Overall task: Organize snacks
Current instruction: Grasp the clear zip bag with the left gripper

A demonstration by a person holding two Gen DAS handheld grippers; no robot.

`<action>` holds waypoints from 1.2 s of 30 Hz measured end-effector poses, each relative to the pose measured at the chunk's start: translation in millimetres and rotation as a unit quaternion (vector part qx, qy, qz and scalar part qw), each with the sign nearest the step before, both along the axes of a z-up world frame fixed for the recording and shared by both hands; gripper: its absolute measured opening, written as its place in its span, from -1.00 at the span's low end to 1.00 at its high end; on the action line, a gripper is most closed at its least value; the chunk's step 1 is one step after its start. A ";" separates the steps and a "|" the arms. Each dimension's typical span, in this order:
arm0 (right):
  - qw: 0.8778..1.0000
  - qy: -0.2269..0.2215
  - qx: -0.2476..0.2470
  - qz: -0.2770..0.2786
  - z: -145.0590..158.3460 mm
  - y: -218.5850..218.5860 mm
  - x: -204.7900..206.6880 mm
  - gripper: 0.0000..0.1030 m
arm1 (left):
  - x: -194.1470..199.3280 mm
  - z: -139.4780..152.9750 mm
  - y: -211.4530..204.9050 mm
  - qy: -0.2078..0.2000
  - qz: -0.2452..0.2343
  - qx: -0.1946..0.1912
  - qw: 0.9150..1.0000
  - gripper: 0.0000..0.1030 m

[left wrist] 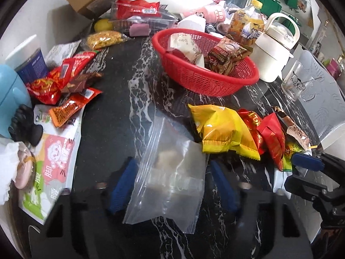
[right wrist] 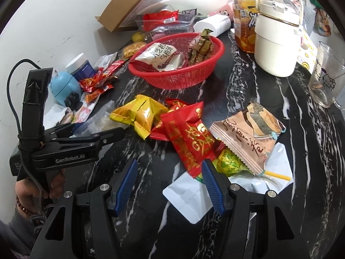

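Right up close in the left wrist view, the left gripper [left wrist: 172, 185] has a clear zip bag [left wrist: 170, 172] sitting between its blue fingers [left wrist: 124, 183], but the shot is too blurry to tell if the pads actually press on the plastic. In the right wrist view, the right gripper [right wrist: 170, 185] is spread apart over the black marble counter [right wrist: 248, 99] with nothing pinched; a red snack packet [right wrist: 187, 140] just touches the pad at about 1 o'clock, lying over a white pouch [right wrist: 189, 198]. A bit further out sit a yellow packet [right wrist: 140, 114] at 11 o'clock and a beige biscuit packet [right wrist: 248, 133] at 2 o'clock. Beyond that pile, near 12 o'clock, the red basket [right wrist: 172, 79] holds a couple of snacks. Way back at 1 to 2 o'clock there's a cream kettle [right wrist: 276, 43], a tea bottle [right wrist: 243, 17] and a cartoon glass [right wrist: 325, 75].
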State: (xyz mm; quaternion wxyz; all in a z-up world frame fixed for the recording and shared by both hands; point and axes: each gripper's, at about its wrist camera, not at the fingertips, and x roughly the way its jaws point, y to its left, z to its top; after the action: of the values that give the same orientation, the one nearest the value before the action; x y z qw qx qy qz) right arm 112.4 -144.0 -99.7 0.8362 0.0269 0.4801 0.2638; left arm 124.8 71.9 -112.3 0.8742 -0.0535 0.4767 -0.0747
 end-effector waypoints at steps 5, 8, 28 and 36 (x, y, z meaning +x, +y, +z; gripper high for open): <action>1.000 -0.004 0.000 -0.009 2.0 -7.6 -4.4 0.19 | -0.2 1.3 -2.2 0.006 0.000 -0.012 1.000 -0.21; 1.000 -0.008 0.003 -0.016 4.6 -13.6 -8.6 0.19 | -5.2 1.5 -7.1 0.007 0.001 -0.014 1.000 -0.21; 0.998 0.014 0.027 -0.052 -10.2 -53.4 -34.8 0.19 | -50.7 4.5 -45.0 0.017 -0.015 -0.042 0.999 -0.21; 0.998 0.026 0.017 -0.058 -20.6 -40.6 -23.6 0.54 | -55.9 5.4 -35.2 0.010 0.002 -0.028 1.000 -0.21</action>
State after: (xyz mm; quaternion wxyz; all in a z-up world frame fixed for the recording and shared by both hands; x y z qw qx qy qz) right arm 88.8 -184.6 -120.3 0.8367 0.0757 0.4951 0.2217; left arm 68.9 36.7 -106.9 0.8679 -0.0795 0.4829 -0.0854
